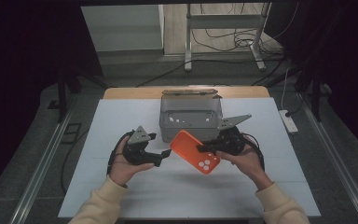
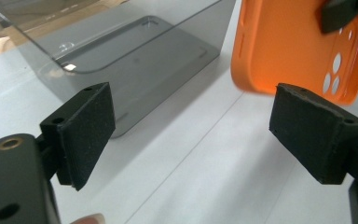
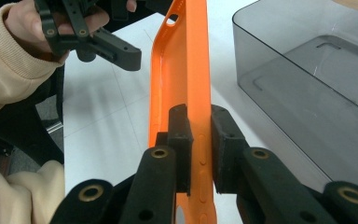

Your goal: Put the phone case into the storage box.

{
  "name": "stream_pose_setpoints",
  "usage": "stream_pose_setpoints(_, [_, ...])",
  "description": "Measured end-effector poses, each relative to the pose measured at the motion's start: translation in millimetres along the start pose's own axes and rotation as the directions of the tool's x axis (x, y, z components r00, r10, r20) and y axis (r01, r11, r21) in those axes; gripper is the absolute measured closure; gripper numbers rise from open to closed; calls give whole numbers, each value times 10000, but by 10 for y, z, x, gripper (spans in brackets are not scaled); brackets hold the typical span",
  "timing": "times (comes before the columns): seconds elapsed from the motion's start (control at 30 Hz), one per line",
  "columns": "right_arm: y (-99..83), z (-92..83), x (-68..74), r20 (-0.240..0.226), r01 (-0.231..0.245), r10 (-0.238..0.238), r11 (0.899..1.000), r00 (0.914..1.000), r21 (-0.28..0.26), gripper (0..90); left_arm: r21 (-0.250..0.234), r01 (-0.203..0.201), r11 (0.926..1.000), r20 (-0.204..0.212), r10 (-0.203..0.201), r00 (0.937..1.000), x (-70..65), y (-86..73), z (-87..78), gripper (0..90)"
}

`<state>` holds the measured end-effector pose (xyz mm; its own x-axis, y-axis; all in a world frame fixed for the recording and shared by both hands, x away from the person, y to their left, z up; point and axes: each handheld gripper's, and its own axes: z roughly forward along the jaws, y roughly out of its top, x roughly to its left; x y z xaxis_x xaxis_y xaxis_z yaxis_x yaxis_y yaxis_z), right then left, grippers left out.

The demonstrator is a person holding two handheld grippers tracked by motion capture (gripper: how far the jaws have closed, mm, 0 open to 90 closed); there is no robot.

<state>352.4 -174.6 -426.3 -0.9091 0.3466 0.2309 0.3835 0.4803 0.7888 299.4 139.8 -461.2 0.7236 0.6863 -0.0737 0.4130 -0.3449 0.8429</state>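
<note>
An orange phone case (image 1: 195, 151) with camera cut-outs is held above the white table, clamped at its edge by my right gripper (image 1: 206, 147). In the right gripper view the case (image 3: 182, 70) stands on edge between the two pads (image 3: 181, 135). My left gripper (image 1: 161, 157) is open, just left of the case and apart from it. In the left gripper view its pads (image 2: 89, 128) stand wide apart, with the case (image 2: 284, 46) hanging at the upper right. A grey translucent box (image 1: 190, 117) sits right behind the case.
The box (image 2: 135, 51) is open-topped and looks empty, with its lid (image 1: 189, 92) raised behind. The white table top (image 1: 121, 121) stretches left and front. A power strip (image 1: 289, 121) lies off the table's right edge.
</note>
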Motion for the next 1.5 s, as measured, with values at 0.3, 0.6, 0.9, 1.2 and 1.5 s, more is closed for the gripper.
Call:
stream_pose_setpoints(0.3, [11, -18, 16, -90, 57, -57, 10000, 9999, -14, 803, 163, 227, 9996, -126, -225, 9997, 2, -189, -74, 131])
stream_pose_setpoints(0.6, [21, -59, 23, 108, 109, -109, 9999, 9999, -27, 802, 144, 572, 9983, -316, -567, 9979, 27, -365, -146, 135])
stream_pose_setpoints(0.9, [40, -115, 32, 324, 184, -182, 9998, 9993, -61, 802, 365, 1073, 9935, -645, -1049, 9924, 110, -589, -244, 133])
stream_pose_setpoints(1.2, [35, -115, 20, 483, 177, -178, 9998, 9987, 12, 802, 568, 1201, 9911, -932, -1146, 9890, 110, -750, -301, 128])
stream_pose_setpoints(1.5, [45, -138, 15, 851, 74, -74, 10000, 9963, 9, 802, 719, 1310, 9888, -1190, -1219, 9854, 109, -803, -286, 124])
